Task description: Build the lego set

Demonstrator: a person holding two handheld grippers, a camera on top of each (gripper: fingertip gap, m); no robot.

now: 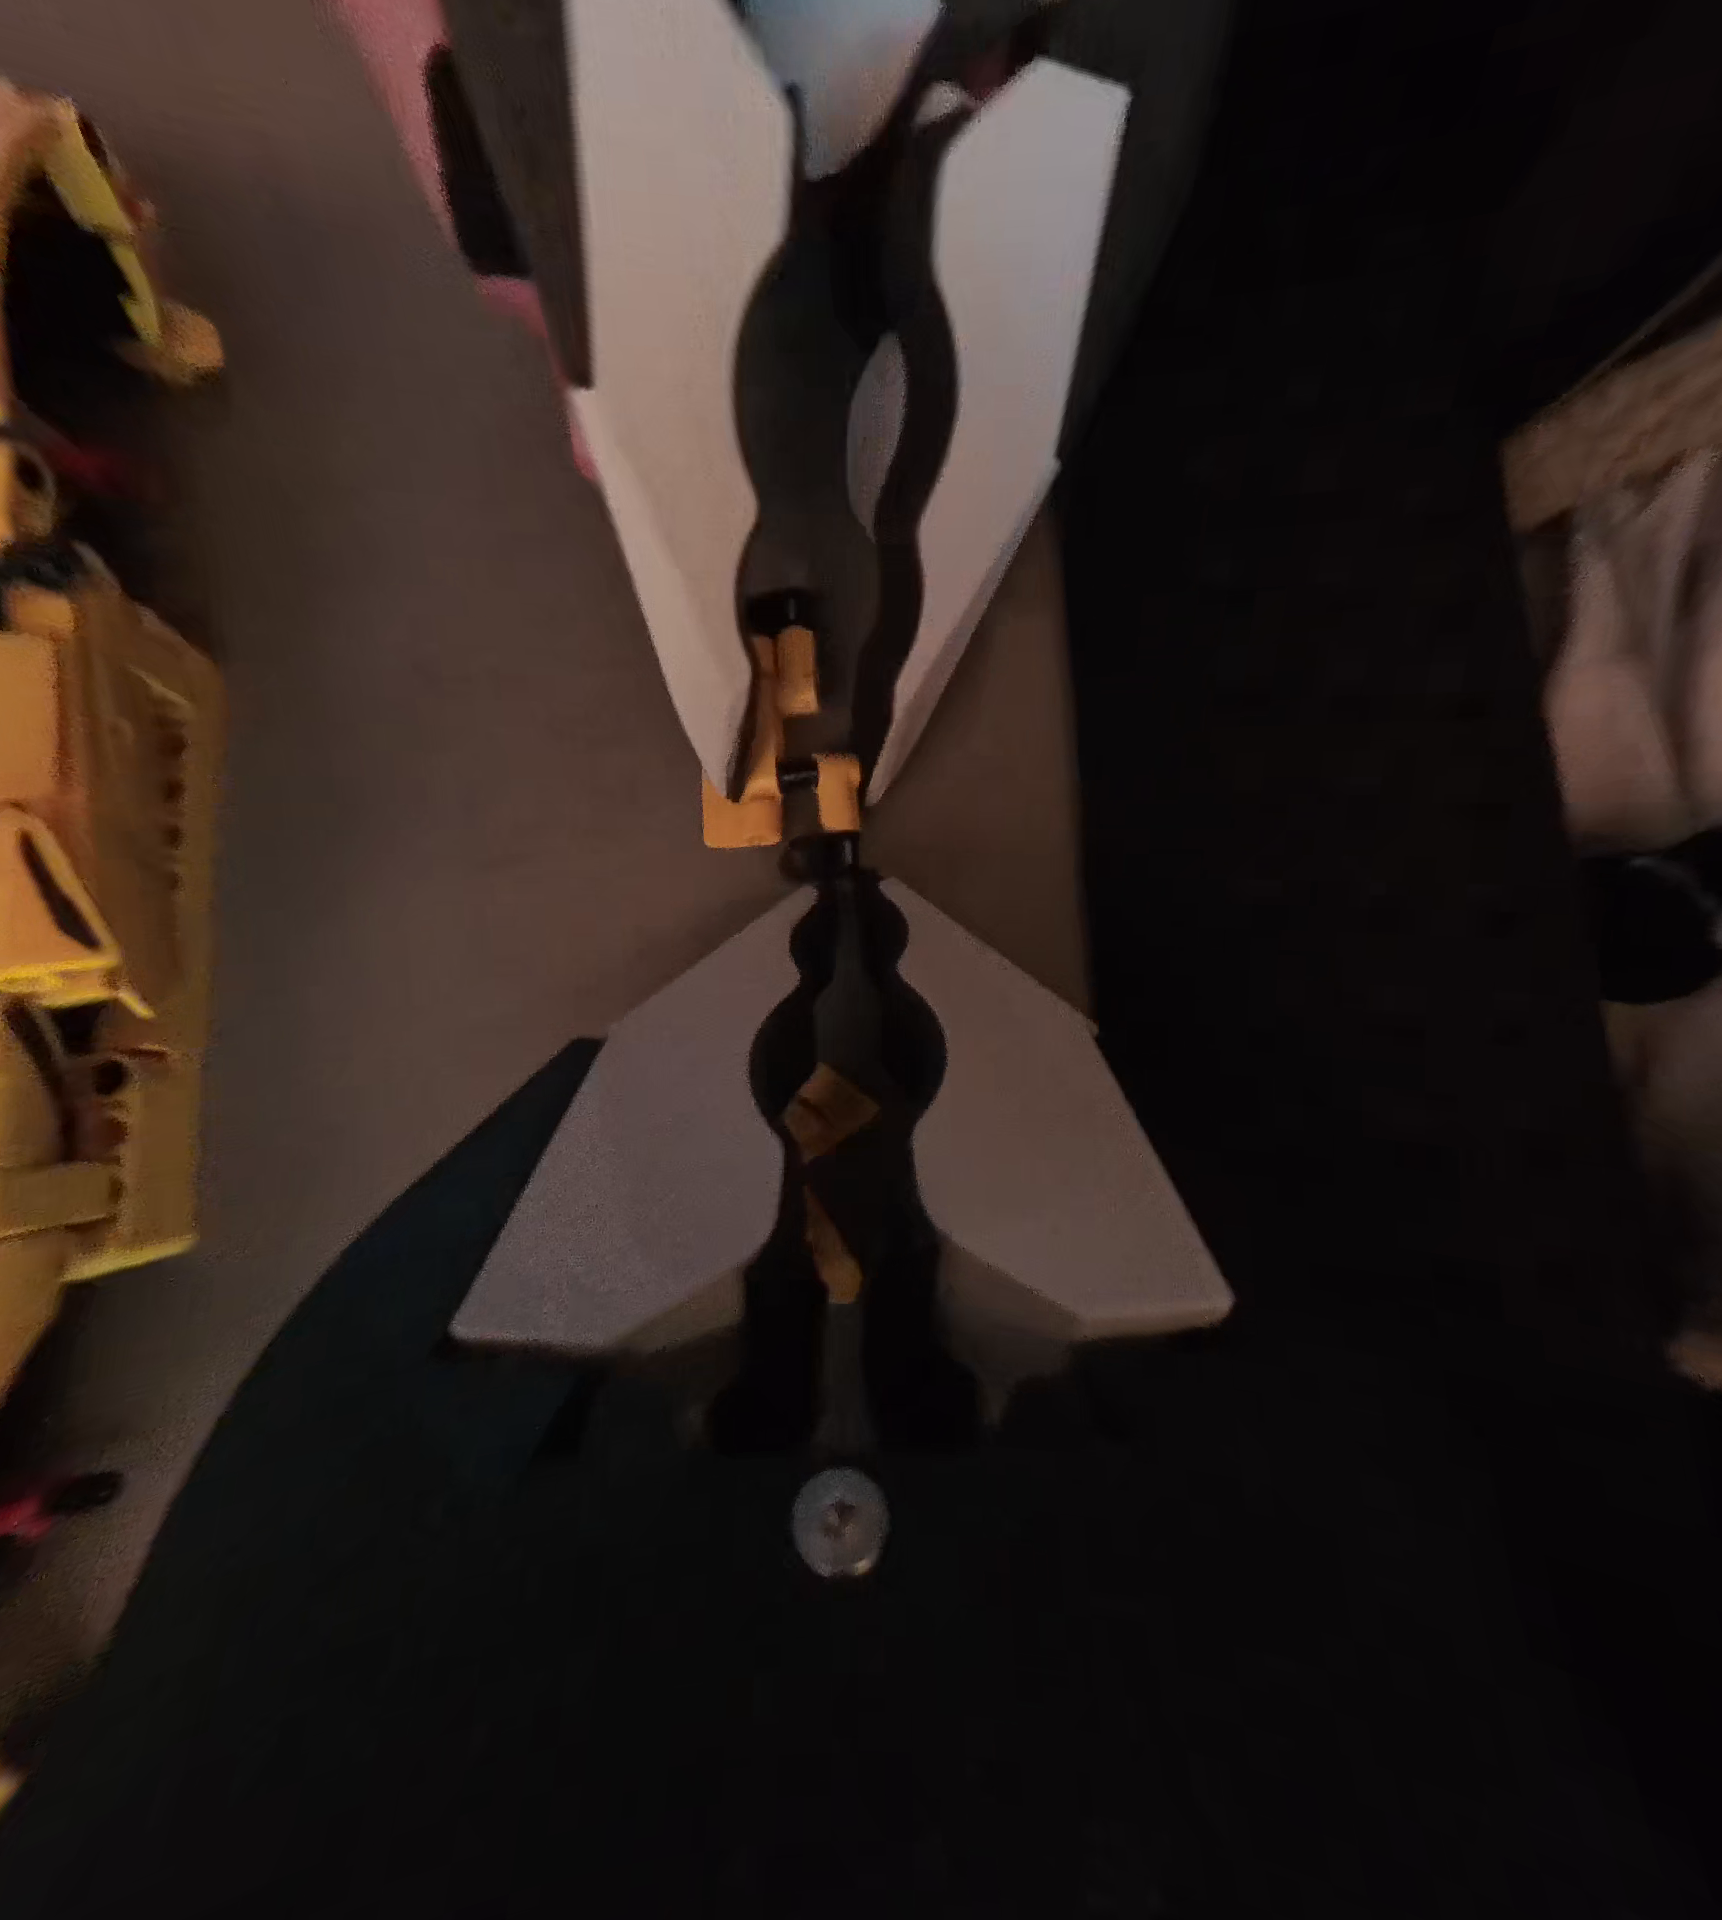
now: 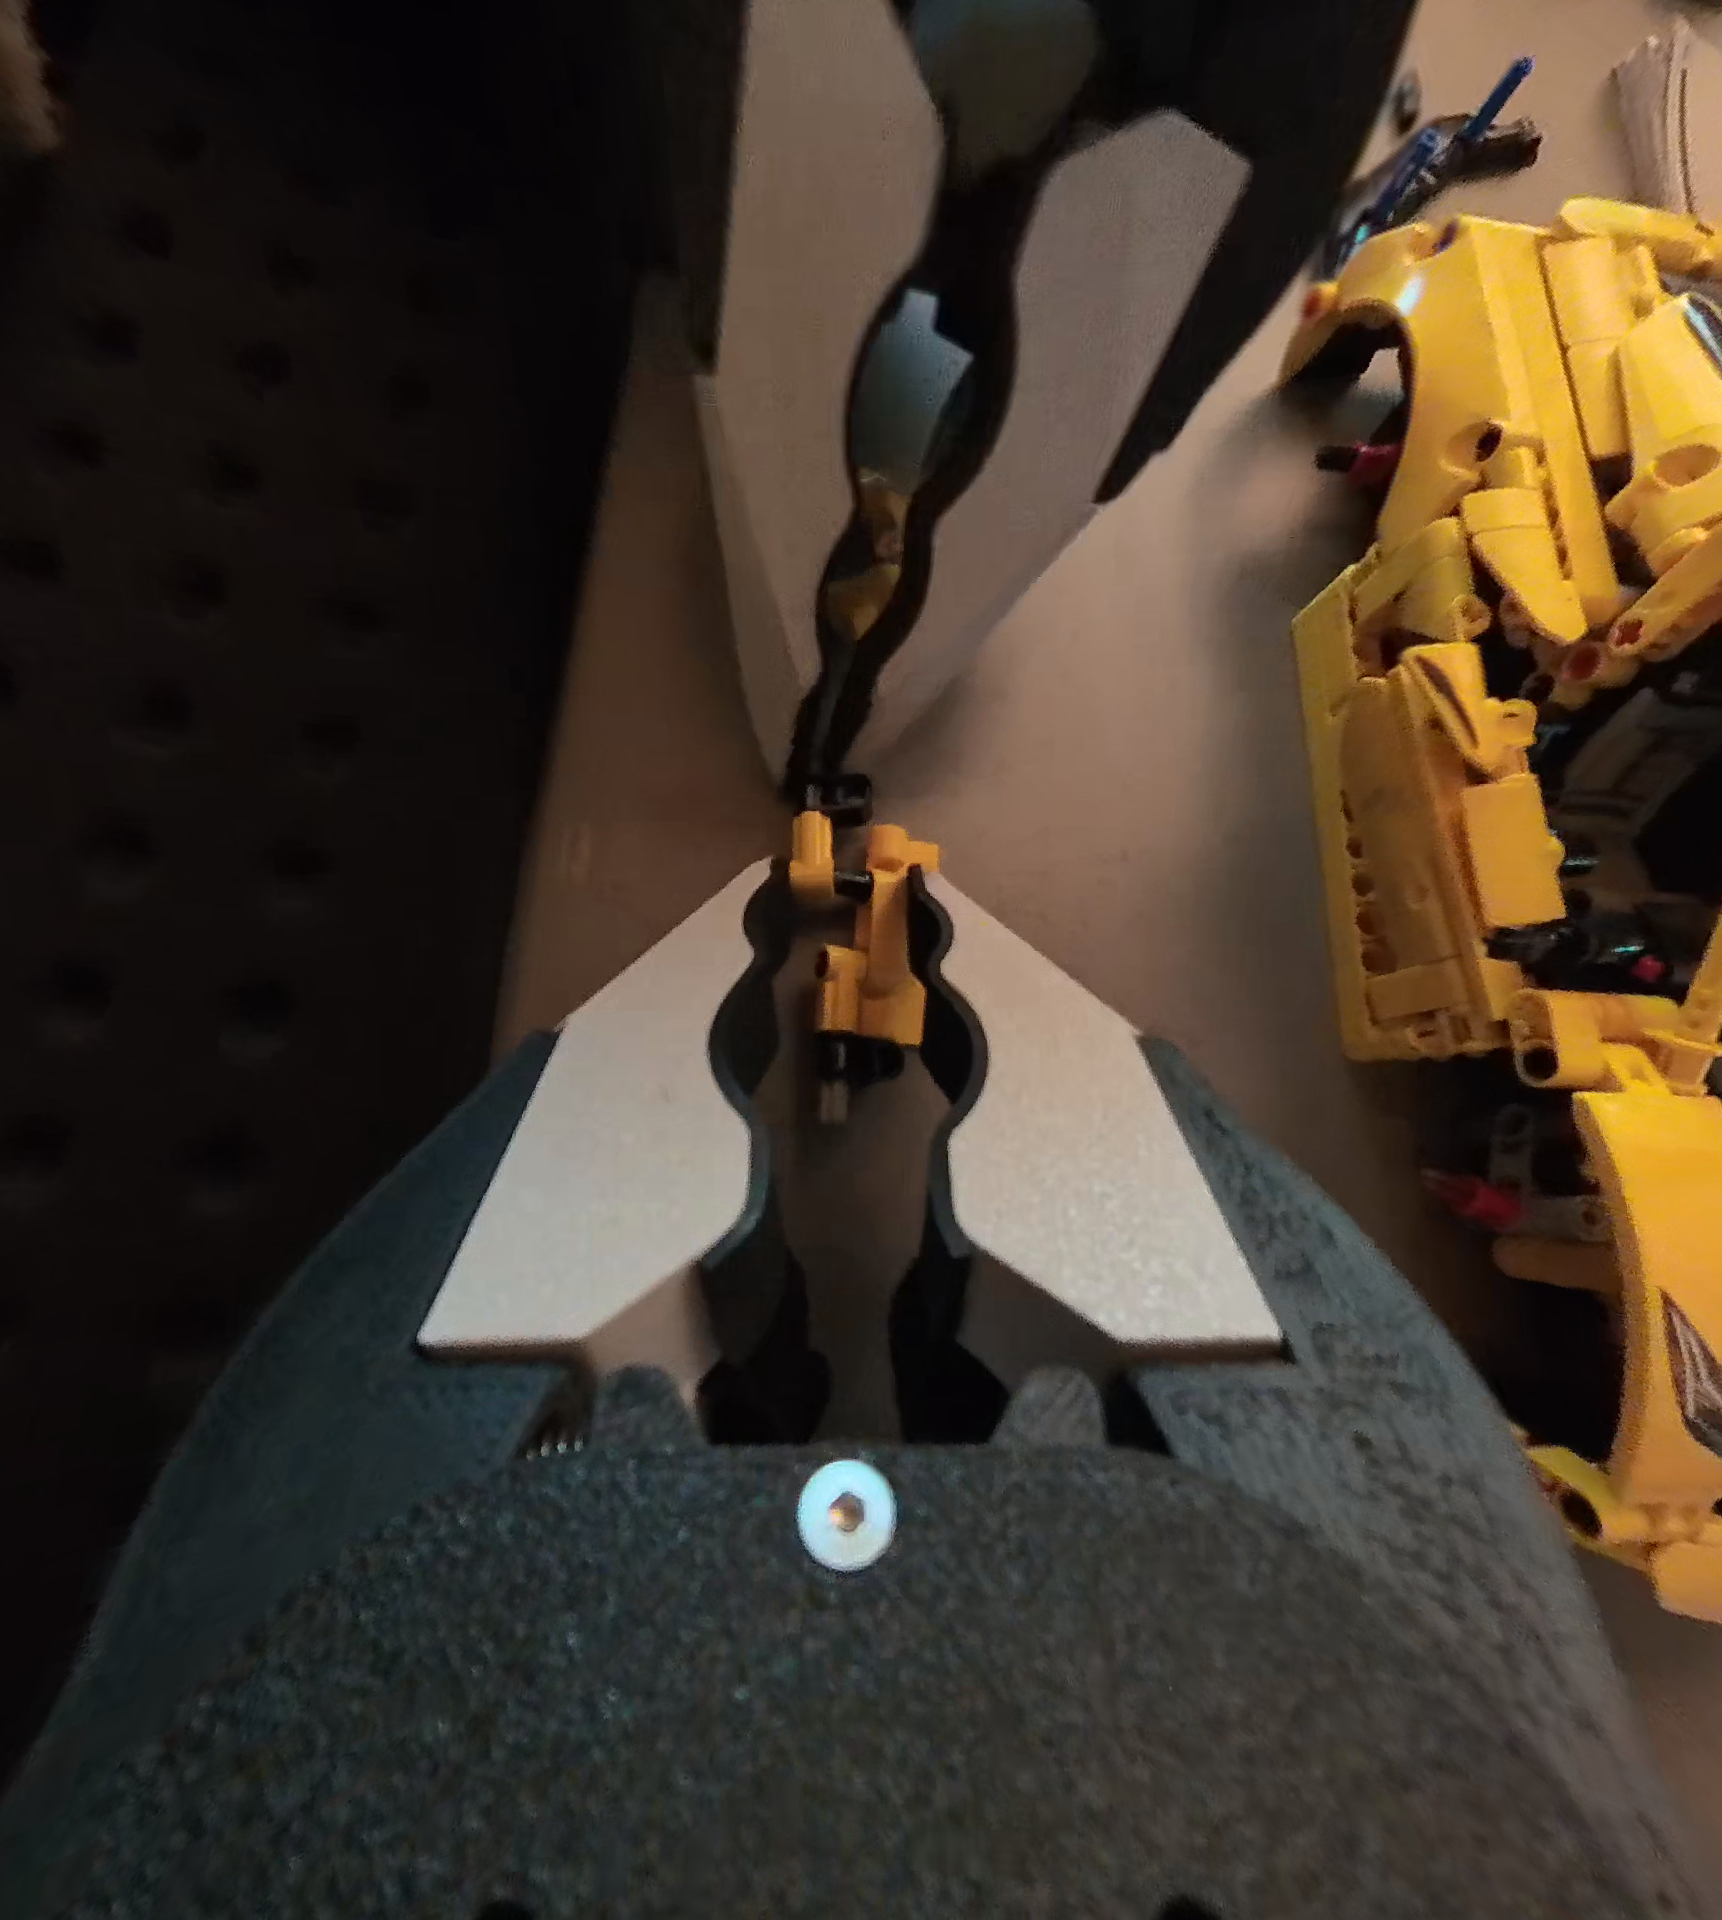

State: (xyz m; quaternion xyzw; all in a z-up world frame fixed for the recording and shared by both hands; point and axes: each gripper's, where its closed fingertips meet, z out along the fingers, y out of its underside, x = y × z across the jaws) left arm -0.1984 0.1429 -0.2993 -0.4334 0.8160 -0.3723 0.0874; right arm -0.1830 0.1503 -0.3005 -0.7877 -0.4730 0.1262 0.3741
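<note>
**Yellow sub-assembly meets black pin above the table**

Yellow is the colour of the moment. Going left to right in the right wrist view: a dark perforated mat [image 2: 213, 623] fills the 9 o'clock side. At centre the right gripper [image 2: 846, 904] is clamped on a small yellow sub-assembly [image 2: 872, 956], while the left gripper [image 2: 831, 784], reaching in from 12 o'clock, pinches a short black pin [image 2: 839, 792] at its very tips. The two pieces meet tip to tip; whether the pin is seated cannot be told. At 3 o'clock the large yellow car model [image 2: 1563, 831] lies on the tan table [image 2: 1148, 727], well apart from both tools.

From the left wrist view the scene reverses: the car [image 1: 36, 831] sits blurred at 9 o'clock, the left tool's closed tips [image 1: 831, 878] at centre, the yellow piece [image 1: 784, 769] held opposite.

By appearance, the step in hand is joining pin to sub-assembly. The next move likely calls for lining the pin up with its hole and a straight, firm push, both grips kept tight so neither piece twists away.
</note>
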